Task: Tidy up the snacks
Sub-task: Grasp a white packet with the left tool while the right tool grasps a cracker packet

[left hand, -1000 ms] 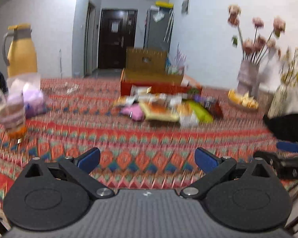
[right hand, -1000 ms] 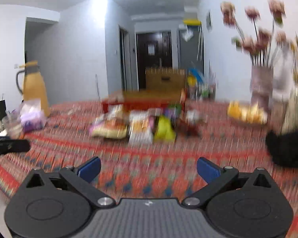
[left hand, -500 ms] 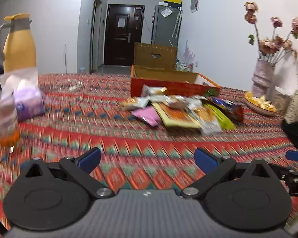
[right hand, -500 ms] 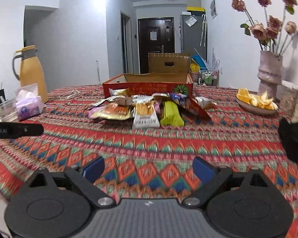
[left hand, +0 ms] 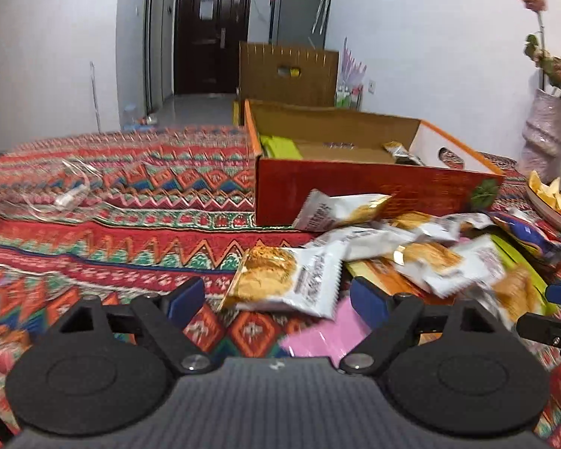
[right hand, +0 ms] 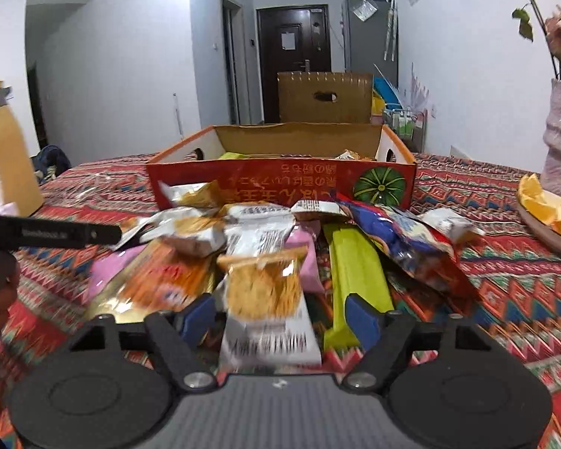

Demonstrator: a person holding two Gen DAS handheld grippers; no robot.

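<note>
Both tongs released: right tongs [right hand: 278,316] nearer, straddling a cracker packet [right hand: 267,307] on the counter pile, long axis pointing away toward the red box [right hand: 280,183]; left tongs [left hand: 276,301] beside another packet [left hand: 284,280].

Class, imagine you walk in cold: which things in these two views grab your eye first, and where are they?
A jumbled pile of snack packets sprawls on the patterned tablecloth, right before both open grippers. Behind it stands an open red cardboard box, already holding a few packets.
</note>
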